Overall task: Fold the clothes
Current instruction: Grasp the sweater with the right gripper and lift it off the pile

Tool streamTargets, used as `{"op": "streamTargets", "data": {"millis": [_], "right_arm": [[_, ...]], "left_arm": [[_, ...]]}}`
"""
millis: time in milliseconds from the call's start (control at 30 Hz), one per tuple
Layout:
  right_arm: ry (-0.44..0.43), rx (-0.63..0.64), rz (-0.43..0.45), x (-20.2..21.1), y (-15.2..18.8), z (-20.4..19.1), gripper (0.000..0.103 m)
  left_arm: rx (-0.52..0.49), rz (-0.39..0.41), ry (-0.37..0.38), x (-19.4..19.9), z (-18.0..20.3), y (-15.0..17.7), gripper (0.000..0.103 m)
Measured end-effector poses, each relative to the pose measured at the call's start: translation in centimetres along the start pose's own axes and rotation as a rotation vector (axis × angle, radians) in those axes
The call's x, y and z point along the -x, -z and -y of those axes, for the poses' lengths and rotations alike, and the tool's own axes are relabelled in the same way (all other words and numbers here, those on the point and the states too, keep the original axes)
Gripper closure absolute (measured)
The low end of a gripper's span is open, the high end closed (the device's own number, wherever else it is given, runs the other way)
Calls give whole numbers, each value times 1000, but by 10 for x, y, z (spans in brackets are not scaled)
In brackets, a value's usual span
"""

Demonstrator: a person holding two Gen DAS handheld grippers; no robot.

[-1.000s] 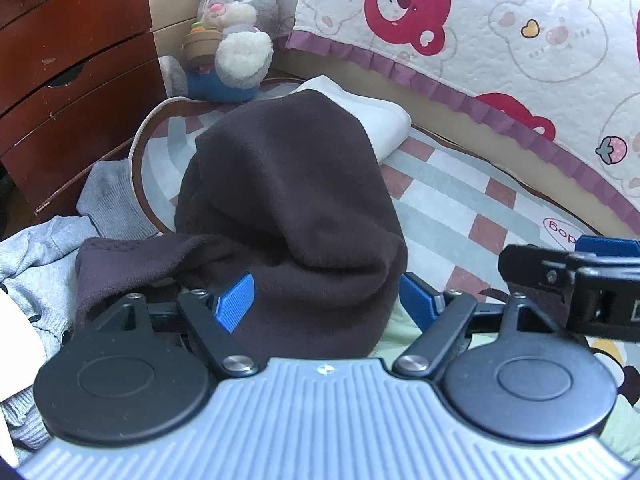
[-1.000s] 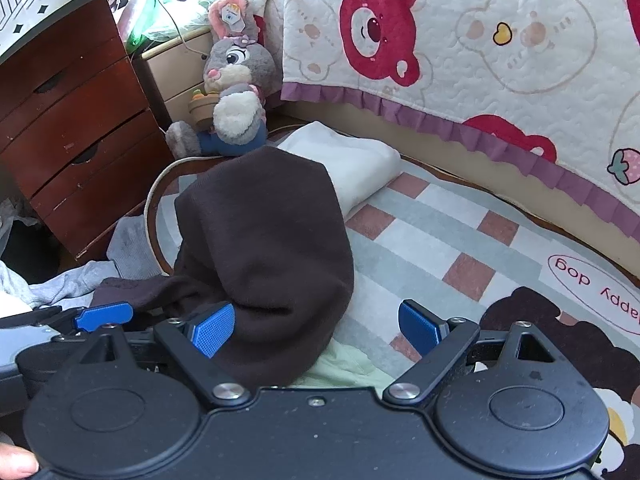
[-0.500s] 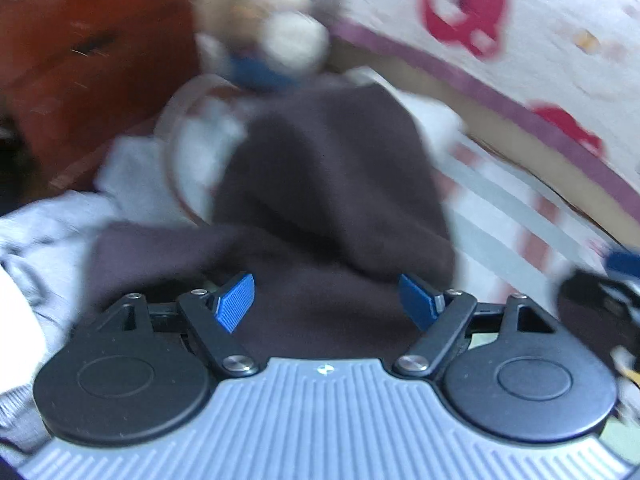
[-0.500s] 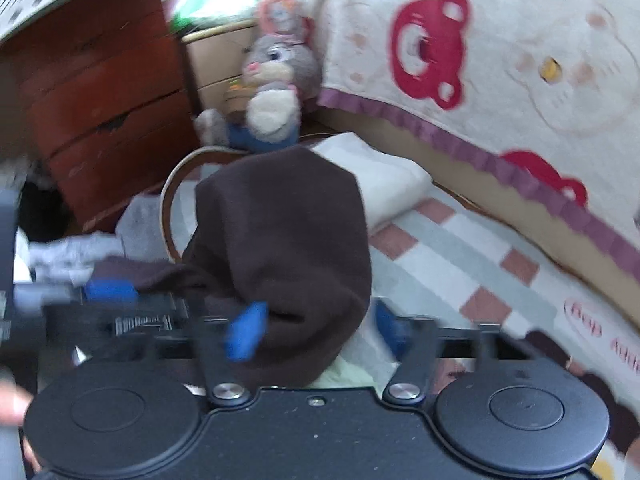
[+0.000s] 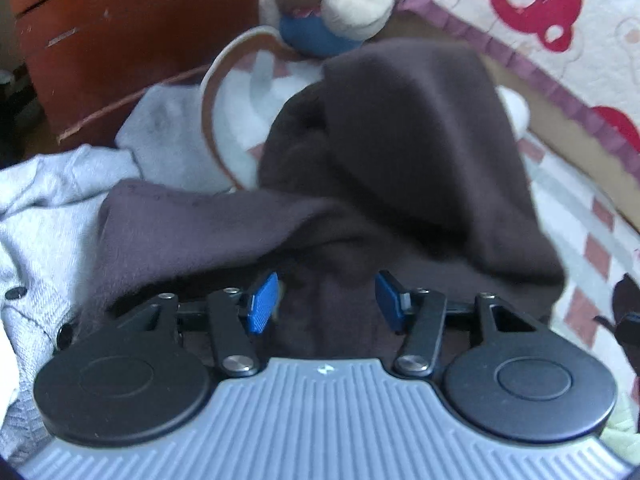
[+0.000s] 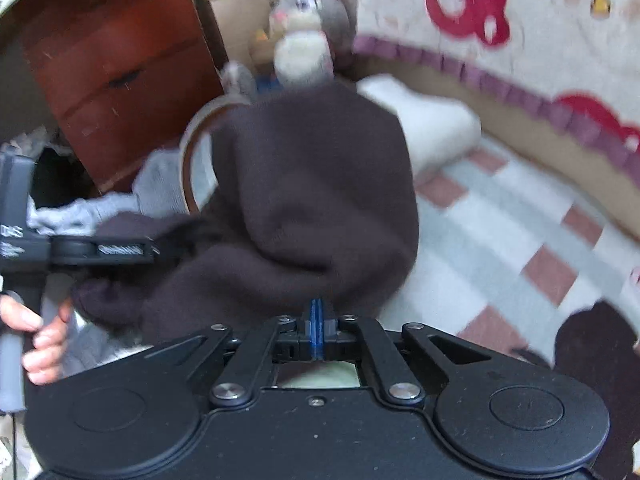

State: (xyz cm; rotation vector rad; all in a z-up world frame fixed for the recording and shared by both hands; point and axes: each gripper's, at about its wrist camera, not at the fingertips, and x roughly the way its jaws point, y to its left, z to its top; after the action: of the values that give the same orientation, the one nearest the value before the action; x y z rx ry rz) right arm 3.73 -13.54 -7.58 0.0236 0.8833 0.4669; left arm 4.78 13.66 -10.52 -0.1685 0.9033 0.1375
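Two claws work on one dark brown fleece garment, which lies heaped on the checked mat, in front of the stuffed rabbit and to the right of the red-brown dresser.

The right claw is clamped tight, its blue pads pressed together at the garment's near hem. Whether any cloth sits between them I cannot tell; the edge of the fleece hides the tips. If the pads have met on nothing, a lift brings up no fabric and the fold fails on that side.

The left claw is closing, with fleece bunched between its pads but not yet visibly pinched. The risk here is a thick, uneven bite: it may catch several layers, or the loose sleeve that trails from the heap towards the dresser, so the garment lifts twisted.

A grey knit garment lies touching that sleeve, on the dresser side. A low sweep could drag it along.
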Motion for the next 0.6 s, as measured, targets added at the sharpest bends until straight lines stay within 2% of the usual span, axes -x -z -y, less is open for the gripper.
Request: {"op": "streamTargets", "data": {"millis": [33, 133, 200, 233, 333, 367, 400, 433, 467, 533, 600], "right_arm": [[-10, -33, -25, -8, 2, 5, 94], [-72, -144, -85, -29, 10, 17, 95], [-69, -148, -109, -37, 18, 17, 95], [-53, -130, -117, -39, 20, 16, 95], [-44, -113, -121, -42, 24, 17, 94], [-63, -132, -117, -42, 25, 20, 89], [-86, -162, -115, -44, 25, 25, 78], [-112, -209, -117, -47, 25, 33, 55], [-139, -273, -119, -48, 27, 41, 44], [-217, -393, -131, -51, 33, 54, 44], [-251, -415, -137, -55, 38, 52, 44]], "left_arm": [[-10, -13, 2, -5, -2, 2, 45], [-110, -47, 1, -20, 5, 13, 33], [-182, -65, 0, -29, 14, 23, 28], [-208, -74, 4, -32, 17, 28, 21], [-165, -117, 52, -43, 14, 33, 16], [-123, -134, 74, -47, 8, 32, 14], [-81, -151, 95, -50, 3, 30, 13], [-24, -176, 125, -53, -4, 29, 13], [40, -204, 161, -56, -13, 28, 12], [136, -230, 221, -58, -27, 29, 8], [23, -225, 191, -57, -19, 34, 6]]}}
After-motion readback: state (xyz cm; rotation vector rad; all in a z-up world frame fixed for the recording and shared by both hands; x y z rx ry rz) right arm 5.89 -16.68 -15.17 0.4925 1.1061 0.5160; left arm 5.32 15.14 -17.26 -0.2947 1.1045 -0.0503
